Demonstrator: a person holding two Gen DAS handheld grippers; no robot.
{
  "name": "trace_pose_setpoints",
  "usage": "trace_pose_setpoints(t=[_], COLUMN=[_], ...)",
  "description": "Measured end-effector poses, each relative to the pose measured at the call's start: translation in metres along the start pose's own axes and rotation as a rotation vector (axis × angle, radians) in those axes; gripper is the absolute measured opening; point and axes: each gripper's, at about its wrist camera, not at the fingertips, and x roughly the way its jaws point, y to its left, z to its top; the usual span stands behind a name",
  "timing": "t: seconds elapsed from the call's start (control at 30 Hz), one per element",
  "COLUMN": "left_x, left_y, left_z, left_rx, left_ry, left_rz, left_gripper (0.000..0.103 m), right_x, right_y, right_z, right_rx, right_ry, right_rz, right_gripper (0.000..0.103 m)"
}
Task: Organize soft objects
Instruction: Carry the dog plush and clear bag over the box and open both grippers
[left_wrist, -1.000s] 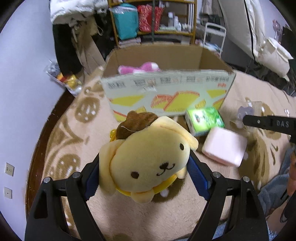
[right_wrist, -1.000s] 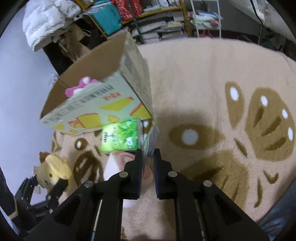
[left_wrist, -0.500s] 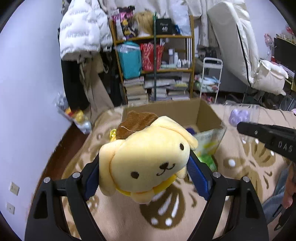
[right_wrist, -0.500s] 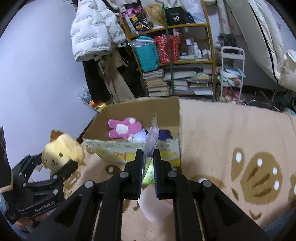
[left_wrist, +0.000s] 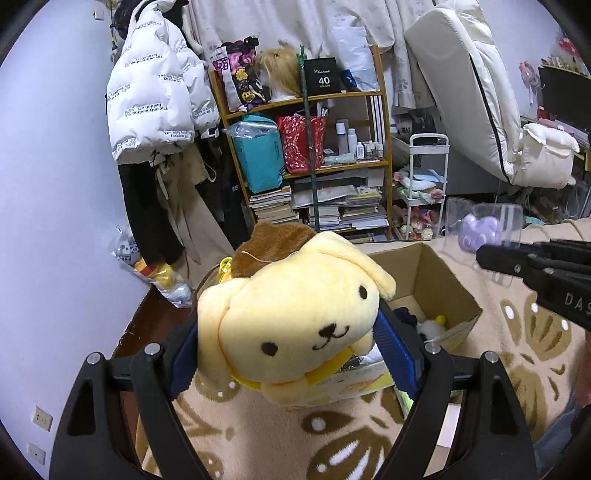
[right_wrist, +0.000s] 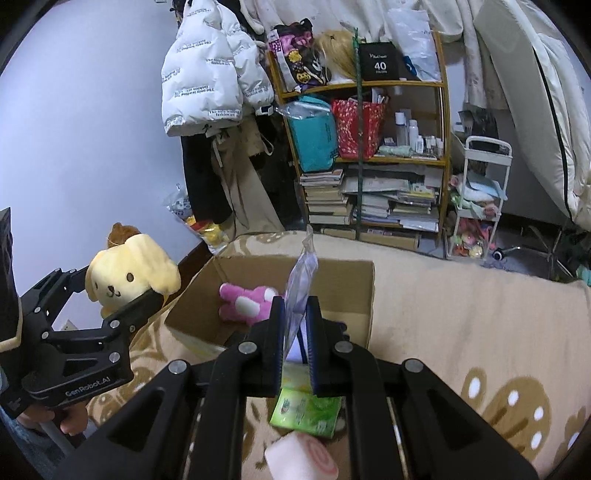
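Note:
My left gripper (left_wrist: 291, 328) is shut on a yellow dog plush with a brown cap (left_wrist: 295, 306) and holds it in the air beside the open cardboard box (left_wrist: 439, 280); the plush also shows in the right wrist view (right_wrist: 129, 269). My right gripper (right_wrist: 295, 317) is shut on a clear plastic bag with a purple toy (right_wrist: 301, 284) above the box (right_wrist: 332, 291); the bag also shows in the left wrist view (left_wrist: 484, 229). A pink plush (right_wrist: 243, 302) lies inside the box.
A green tissue pack (right_wrist: 306, 406) and a pink roll cushion (right_wrist: 301, 458) lie on the beige patterned rug (right_wrist: 480, 325) in front of the box. A cluttered wooden shelf (right_wrist: 369, 147), a white jacket (right_wrist: 210, 74) and a white cart (right_wrist: 480, 199) stand behind.
Both grippers have risen from the rug with their loads and now hover at the box; the views tilted up from the floor to the room.

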Motion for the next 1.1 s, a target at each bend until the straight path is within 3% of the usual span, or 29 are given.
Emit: trace_pose_setpoints(t=[0.23, 0.63, 1.1], left_x=[0.033, 0.064, 0.063], left_y=[0.003, 0.005, 0.001], left_z=[-0.015, -0.026, -0.029], left_rx=[-0.043, -0.091, -0.064], left_ry=[0.066, 0.15, 0.147], left_rz=[-0.013, -0.049, -0.038], left_gripper=[0.083, 0.083, 0.085], right_x=[0.021, 0.06, 0.065], right_y=[-0.001, -0.014, -0.018], right_z=[-0.004, -0.026, -0.03], right_rx=[-0.026, -0.017, -0.004], right_ry=[-0.014, 0.09, 0.127], right_rz=[-0.015, -0.037, -0.035], right_gripper=[0.012, 0.012, 0.012])
